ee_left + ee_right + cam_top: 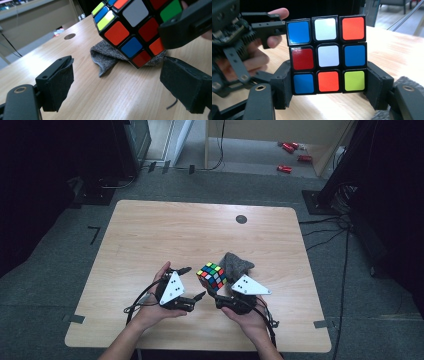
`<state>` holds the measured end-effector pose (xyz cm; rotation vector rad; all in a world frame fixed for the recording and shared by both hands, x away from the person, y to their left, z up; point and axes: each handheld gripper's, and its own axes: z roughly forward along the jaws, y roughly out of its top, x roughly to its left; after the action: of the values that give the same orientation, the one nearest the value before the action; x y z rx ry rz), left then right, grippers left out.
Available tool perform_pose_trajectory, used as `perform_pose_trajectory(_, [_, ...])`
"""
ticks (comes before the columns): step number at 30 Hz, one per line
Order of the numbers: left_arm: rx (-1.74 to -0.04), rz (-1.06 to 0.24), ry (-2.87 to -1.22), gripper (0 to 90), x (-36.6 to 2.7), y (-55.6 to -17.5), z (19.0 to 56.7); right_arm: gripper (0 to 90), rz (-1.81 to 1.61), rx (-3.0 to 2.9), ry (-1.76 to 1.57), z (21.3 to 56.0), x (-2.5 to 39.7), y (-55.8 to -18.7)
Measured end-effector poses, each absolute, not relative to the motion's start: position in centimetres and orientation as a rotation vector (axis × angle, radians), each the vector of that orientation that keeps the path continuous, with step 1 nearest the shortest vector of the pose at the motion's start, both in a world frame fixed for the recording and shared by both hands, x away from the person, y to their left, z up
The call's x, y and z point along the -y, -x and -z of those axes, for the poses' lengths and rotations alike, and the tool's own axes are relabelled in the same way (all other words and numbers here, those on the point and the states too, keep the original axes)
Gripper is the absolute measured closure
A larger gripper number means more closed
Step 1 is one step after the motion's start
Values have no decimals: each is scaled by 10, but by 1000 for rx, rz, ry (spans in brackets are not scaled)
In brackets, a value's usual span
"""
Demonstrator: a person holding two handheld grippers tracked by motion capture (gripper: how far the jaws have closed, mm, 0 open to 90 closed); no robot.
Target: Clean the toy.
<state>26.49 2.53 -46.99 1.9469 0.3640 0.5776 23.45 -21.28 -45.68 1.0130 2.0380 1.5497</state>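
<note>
Nearest the person's edge of the wooden table (150, 225), two hands came in from below, each holding a gripper. The left gripper (191, 285) sat just left of centre with its jaws spread apart around bare wood; in the left gripper view its two padded jaws stood wide, nothing between them, and the puzzle cube (132, 27) hung just ahead and above them.

The right gripper (214, 290) was beside it, jaws clamped on the bottom layer of the cube (211, 275), one pad against each side, as the right gripper view showed. The cube (326, 55) was held off the tabletop, tilted, its facing side mixed: blue, white, orange on top, red, white, blue in the middle, blue, orange, green-yellow below.

Just behind the cube lay a crumpled grey cloth (236, 264) on the wood; in the left gripper view the cloth (107, 56) sat under and behind the cube's lower corner, and whether they touched could not be told.

Farther on, a small dark round disc (241, 219) was set in the table near its far edge. Beyond the table, red objects (291, 151) lay scattered on the floor. No container was on the table.
</note>
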Motion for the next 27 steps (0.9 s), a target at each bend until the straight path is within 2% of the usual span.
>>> perform_pose_trajectory(8, [-270, -745, -1937, 118, -20, -259, 476, 340, -1575, -2098, -1053, 456, 207, -234])
perform_pose_trajectory(21, [-162, -843, -1915, 163, -14, -253, 483, 340, -1610, -2169, -1088, 458, 201, -234])
perform_pose_trajectory(24, [-124, -875, -1915, 253, -12, -250, 486, 340, -1608, -2174, -1108, 459, 201, -236])
perform_pose_trajectory(27, [-115, -885, -1917, 282, -12, -249, 487, 340, -1630, -2184, -1157, 461, 204, -239])
